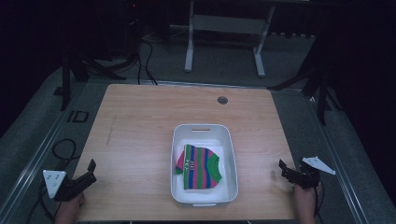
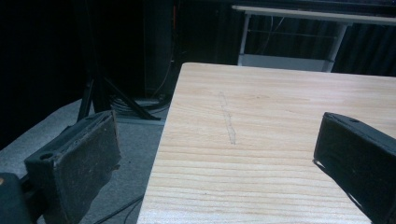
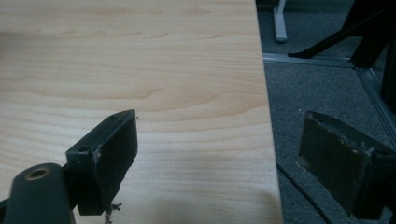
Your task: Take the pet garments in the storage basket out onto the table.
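A small folded garment striped in green, pink, blue and purple point(image 1: 200, 167) lies flat inside a white rectangular plastic tub point(image 1: 225, 136) just below the centre of the high view, on a pale wooden table point(image 1: 140, 121). The left gripper point(image 1: 88, 170) sits at the lower left and the right gripper point(image 1: 284, 169) at the lower right, both well apart from the tub, jaws spread and holding nothing. To lift the garment cleanly, I judge both should come in over the tub's long walls and pinch opposite edges of the cloth, not the tub floor.
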{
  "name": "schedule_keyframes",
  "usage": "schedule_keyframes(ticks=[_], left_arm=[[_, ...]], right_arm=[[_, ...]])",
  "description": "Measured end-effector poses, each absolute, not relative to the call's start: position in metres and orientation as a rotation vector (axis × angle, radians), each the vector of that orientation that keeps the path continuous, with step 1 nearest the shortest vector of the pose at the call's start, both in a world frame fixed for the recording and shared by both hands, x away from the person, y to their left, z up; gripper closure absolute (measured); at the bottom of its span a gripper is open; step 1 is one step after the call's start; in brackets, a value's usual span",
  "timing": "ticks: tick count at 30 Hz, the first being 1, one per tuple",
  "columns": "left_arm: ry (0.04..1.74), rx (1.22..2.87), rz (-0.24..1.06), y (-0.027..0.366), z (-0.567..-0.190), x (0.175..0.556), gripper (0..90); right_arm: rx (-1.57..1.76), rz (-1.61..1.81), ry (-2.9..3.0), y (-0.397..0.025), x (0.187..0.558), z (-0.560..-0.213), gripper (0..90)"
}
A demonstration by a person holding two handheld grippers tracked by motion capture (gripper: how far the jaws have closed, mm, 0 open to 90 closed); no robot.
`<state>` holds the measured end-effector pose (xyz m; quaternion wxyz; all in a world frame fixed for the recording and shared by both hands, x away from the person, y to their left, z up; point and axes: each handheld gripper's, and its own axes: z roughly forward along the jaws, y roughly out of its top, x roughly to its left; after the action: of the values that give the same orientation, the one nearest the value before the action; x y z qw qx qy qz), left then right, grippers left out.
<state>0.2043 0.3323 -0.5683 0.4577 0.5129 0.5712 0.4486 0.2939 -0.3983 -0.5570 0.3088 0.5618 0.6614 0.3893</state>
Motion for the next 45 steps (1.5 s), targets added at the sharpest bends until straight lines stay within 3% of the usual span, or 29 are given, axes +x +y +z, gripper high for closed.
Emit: schedule_keyframes(ticks=[26,45], left_arm=[[1.407,1.265,1.1,0.333,-0.568,0.204,0.9],[1.402,1.264,1.101,0.333,-0.568,0.204,1.0]], right_arm=[[1.478,1.012,1.956,-0.4,0.299,-0.559,12.8],[1.16,1.119,2.457,-0.368,0.305,-0.552,11.7]])
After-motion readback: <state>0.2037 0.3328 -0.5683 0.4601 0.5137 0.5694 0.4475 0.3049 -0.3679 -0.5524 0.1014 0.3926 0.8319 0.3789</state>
